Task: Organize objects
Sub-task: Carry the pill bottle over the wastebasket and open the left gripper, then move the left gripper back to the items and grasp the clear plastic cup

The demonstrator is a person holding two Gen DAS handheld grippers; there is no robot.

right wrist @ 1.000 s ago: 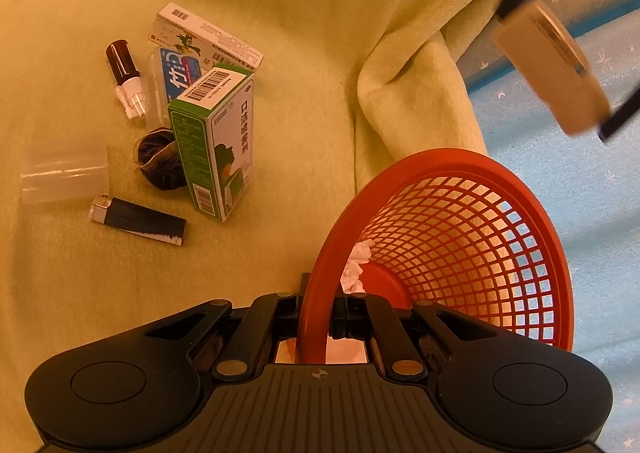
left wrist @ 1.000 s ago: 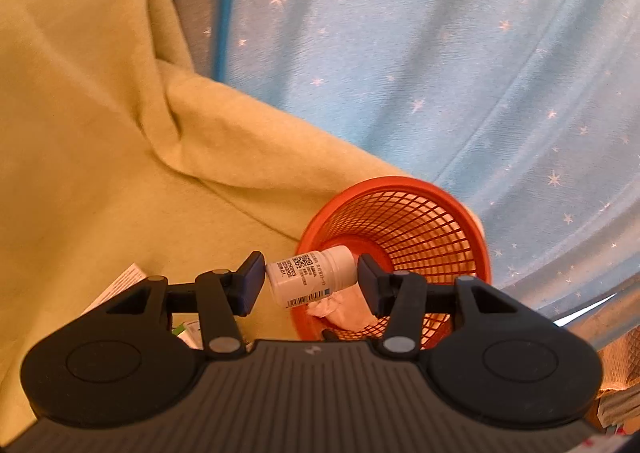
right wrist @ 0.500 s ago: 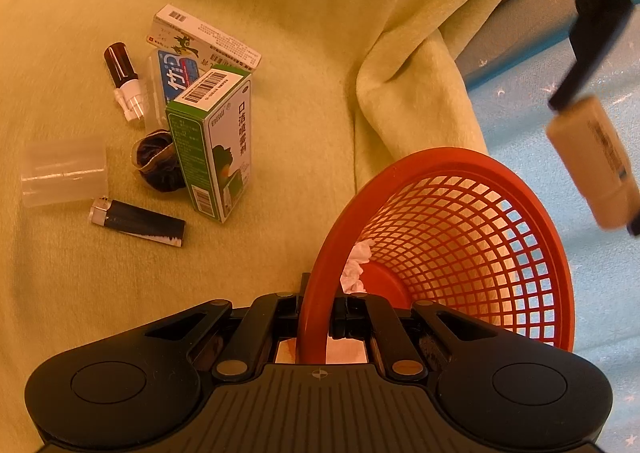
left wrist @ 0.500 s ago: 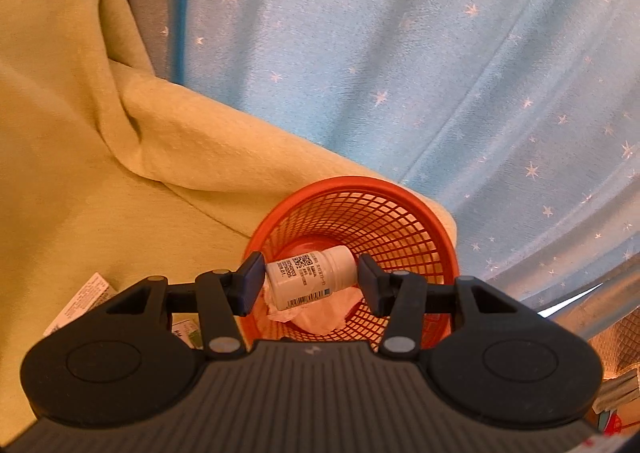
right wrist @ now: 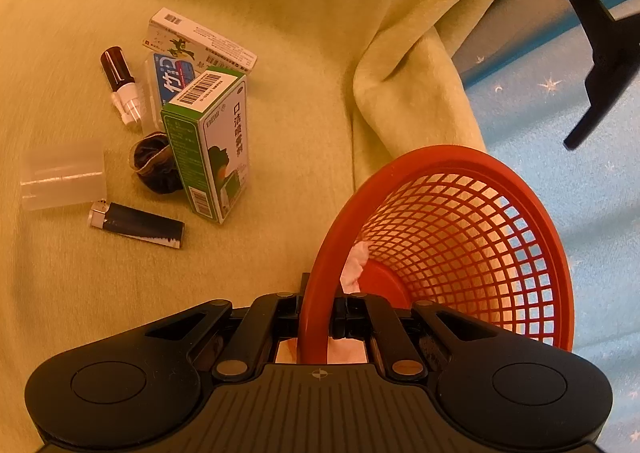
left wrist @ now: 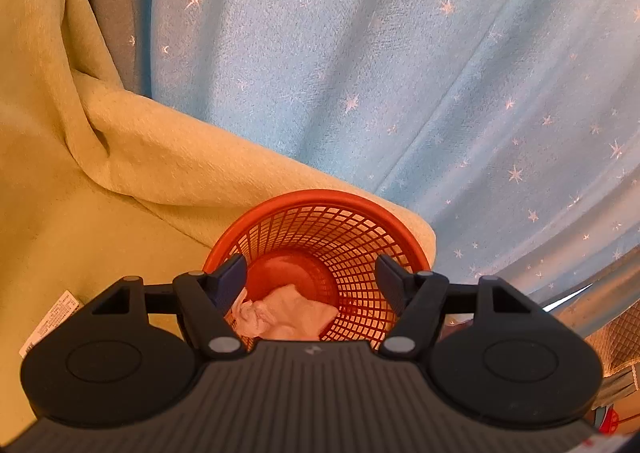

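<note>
Right gripper [right wrist: 318,319] clamps basket [right wrist: 460,157] rim, steadying it at blanket [right wrist: 280,233] edge; left gripper [left wrist: 312,277] spread, empty, above its mouth

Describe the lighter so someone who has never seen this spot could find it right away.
Start at the red mesh basket on the yellow-green blanket, then look left to the small pile of objects. The lighter lies flat nearest the camera, below the green box. It is the only slim dark stick with a silver metal end.

Basket [left wrist: 320,201] mouth unobstructed; crumpled tissue [left wrist: 284,311] at bottom.
</note>
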